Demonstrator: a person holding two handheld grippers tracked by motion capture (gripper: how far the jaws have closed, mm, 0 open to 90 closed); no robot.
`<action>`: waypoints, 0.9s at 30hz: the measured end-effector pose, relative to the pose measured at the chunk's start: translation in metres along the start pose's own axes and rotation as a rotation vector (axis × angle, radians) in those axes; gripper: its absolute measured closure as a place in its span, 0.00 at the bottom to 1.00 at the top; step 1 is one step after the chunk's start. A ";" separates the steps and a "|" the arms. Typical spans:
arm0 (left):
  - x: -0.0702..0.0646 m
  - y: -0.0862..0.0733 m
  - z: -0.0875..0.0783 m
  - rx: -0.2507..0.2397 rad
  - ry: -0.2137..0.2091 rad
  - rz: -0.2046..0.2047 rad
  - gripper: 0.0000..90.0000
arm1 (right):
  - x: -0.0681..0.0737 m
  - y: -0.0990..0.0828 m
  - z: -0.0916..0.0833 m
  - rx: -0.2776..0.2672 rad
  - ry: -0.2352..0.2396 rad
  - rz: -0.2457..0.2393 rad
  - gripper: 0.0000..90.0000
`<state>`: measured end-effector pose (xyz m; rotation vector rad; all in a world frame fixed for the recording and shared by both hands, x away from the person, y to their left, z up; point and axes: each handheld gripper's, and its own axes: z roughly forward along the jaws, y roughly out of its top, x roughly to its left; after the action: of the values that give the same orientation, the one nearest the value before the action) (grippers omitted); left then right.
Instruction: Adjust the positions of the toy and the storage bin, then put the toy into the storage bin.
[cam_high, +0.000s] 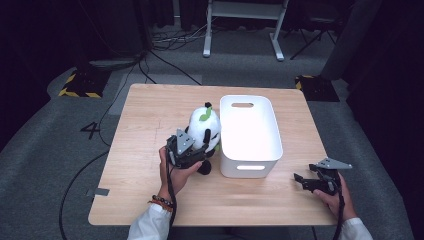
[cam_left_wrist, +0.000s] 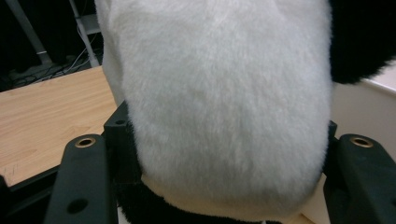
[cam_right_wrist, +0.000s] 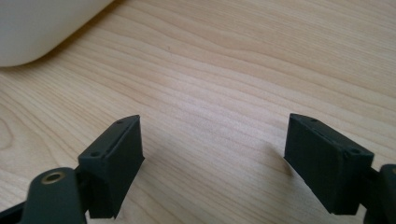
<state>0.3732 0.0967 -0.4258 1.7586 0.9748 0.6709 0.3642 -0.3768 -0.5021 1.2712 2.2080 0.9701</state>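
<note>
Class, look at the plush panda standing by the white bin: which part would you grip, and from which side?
Grip the plush panda across its round white body, coming from the person's side, as the left gripper does. It stands upright and the white bin blocks its right flank.

Plush toy (cam_high: 204, 127) sitting upright near the middle of the tabletop (cam_high: 150, 115), just beside the left wall of the bin (cam_high: 250, 135), touching or nearly touching it. Bin lying right of centre, its long sides running from the near part of the tabletop toward the far edge. Left hand-held gripper (cam_high: 192, 150) sitting at the near side of the toy, jaws standing on either side of the toy's body (cam_left_wrist: 224, 107). Right hand-held gripper (cam_high: 302, 181) resting low near the tabletop's near right corner, right of the bin and apart from it, jaws spread over bare tabletop (cam_right_wrist: 219, 84), with the bin's corner (cam_right_wrist: 42, 28) lying ahead to its left.
</note>
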 end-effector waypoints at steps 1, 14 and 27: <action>0.000 0.000 0.000 0.000 -0.001 -0.002 0.39 | 0.000 0.000 0.000 0.004 -0.004 -0.001 0.22; 0.000 -0.001 0.000 -0.004 -0.003 -0.003 0.39 | 0.000 -0.002 0.002 0.003 -0.014 0.012 0.18; 0.004 0.003 -0.004 -0.019 -0.013 -0.034 0.41 | 0.001 -0.002 0.002 0.001 -0.020 0.002 0.17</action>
<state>0.3731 0.1014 -0.4219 1.7239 0.9844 0.6449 0.3636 -0.3760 -0.5049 1.2785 2.1928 0.9537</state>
